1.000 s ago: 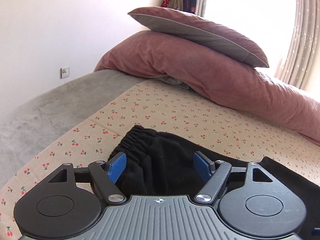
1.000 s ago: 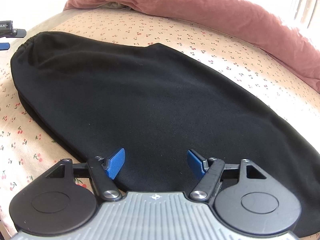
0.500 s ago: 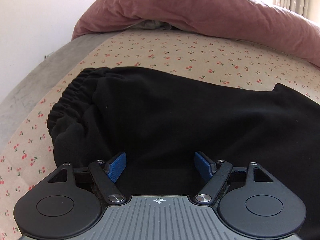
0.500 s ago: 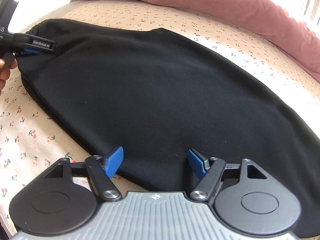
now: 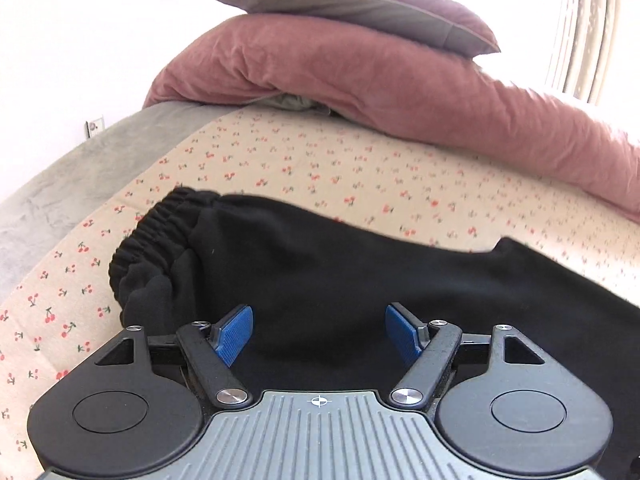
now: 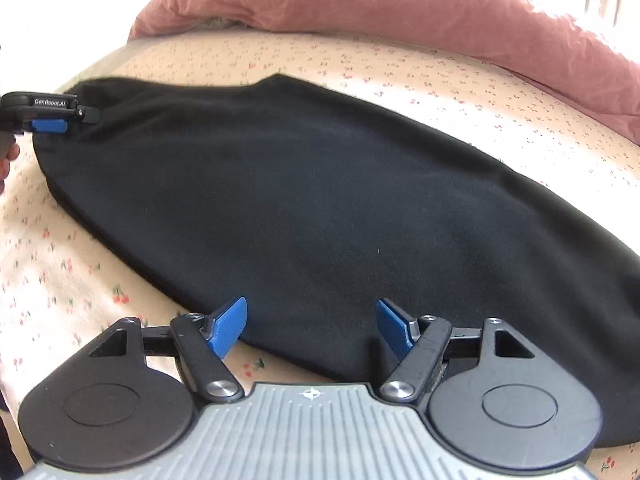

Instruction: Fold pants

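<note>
Black fleece pants (image 6: 320,200) with a gathered elastic waistband (image 5: 152,232) are spread flat on the cherry-print bed sheet (image 5: 320,160). Above the waistband end the left tool (image 5: 319,334) is held wide open; near the lower edge, the right tool (image 6: 312,326) likewise, nothing gripped.

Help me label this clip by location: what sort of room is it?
Most likely a bedroom. The black pants lie on a bed with a cherry-print sheet, pink pillows are stacked at its head, and curtains hang by a bright window.
</note>
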Available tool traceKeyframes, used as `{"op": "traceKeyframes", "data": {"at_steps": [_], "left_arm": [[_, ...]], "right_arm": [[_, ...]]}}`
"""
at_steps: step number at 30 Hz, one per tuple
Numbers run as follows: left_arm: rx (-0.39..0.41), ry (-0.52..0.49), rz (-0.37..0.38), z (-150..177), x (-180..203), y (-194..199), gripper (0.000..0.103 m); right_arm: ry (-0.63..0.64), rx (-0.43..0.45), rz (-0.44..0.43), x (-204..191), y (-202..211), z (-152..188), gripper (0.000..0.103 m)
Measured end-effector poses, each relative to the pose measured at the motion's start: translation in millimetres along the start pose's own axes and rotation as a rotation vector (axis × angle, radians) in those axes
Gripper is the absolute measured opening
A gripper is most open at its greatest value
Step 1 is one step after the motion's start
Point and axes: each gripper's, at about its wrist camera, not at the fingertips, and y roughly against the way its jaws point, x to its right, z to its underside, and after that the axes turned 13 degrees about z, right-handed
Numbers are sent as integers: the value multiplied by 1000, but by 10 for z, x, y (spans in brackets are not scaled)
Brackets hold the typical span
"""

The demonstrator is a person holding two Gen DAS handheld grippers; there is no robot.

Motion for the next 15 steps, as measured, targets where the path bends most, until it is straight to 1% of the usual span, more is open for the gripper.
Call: {"op": "traceKeyframes", "data": {"at_steps": [2, 4, 6, 7, 8, 9, 11, 13, 15], "left_arm": [[-12, 6, 30, -17, 108, -76, 75], [-71, 38, 68, 26, 171, -217, 75], [-149, 52, 87, 104, 226, -414, 75], [-179, 47, 77, 146, 245, -493, 75], [-204, 45, 50, 201, 256, -561, 75], [-212, 34, 31, 232, 270, -586, 76], [-231, -15, -2, 269, 332, -583, 76], [-243, -18, -15, 285, 338, -556, 76], [-251, -33, -16, 295, 335, -544, 76]], "right_arm": [[-35, 6, 12, -11, -30, -66, 67], [-46, -11, 28, -22, -105, -100, 67], [-39, -62, 44, 17, -235, -103, 67], [-25, -86, 56, 52, -302, -81, 69], [-6, -73, 49, 76, -311, -77, 71], [18, -61, 28, 118, -307, -63, 73], [40, -54, 3, 258, -303, -23, 73], [9, -69, 24, 464, -283, 21, 73], [-58, -79, 45, 740, -265, 52, 71]]}}
